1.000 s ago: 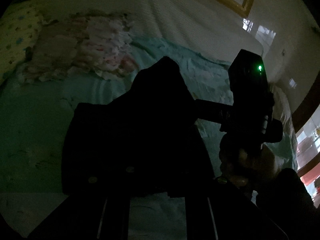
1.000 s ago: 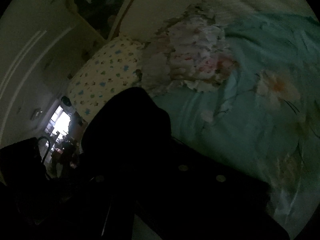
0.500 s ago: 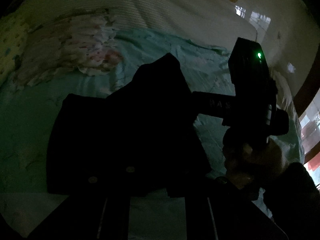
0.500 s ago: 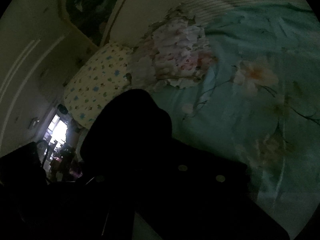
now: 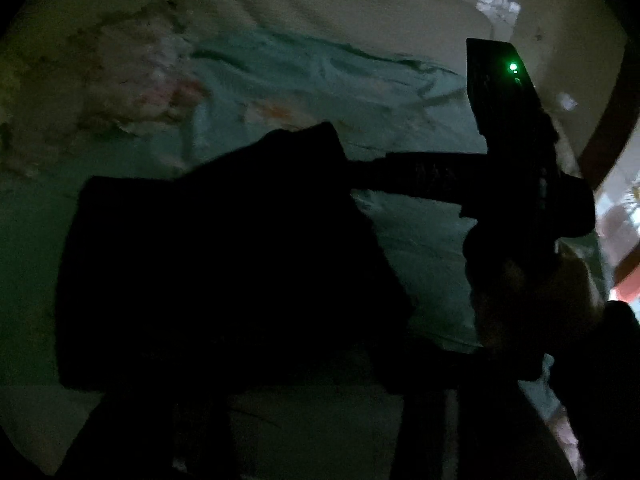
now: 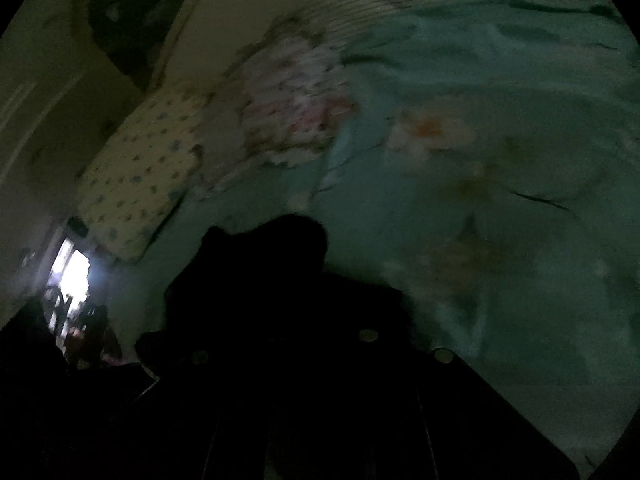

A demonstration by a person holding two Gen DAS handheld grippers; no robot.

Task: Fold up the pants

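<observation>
The room is dim. The black pants (image 5: 220, 260) lie in a folded heap on the teal floral bed sheet (image 5: 420, 240). My left gripper (image 5: 316, 400) sits at the heap's near edge. Its jaws are opening, its dark fingers are spread wide, and the cloth lies loose between them. From the right, my right gripper (image 5: 360, 172), with its green light, reaches to the pants' far corner and is shut on it. In the right wrist view that pinched black cloth (image 6: 264, 264) bulges over the shut right gripper (image 6: 280, 340).
A crumpled pink-and-white floral cloth (image 5: 132, 92) lies at the bed's far left, beside a dotted pillow (image 6: 140, 184). A pale ribbed headboard (image 5: 320, 0) runs behind it. A person's hand (image 5: 532, 300) holds the right gripper. A bright doorway (image 6: 72, 280) glows at the left.
My left fingers have spread apart and let go of the pants. Both grippers sank toward the bed, and the raised corner of the pants dropped lower onto the sheet.
</observation>
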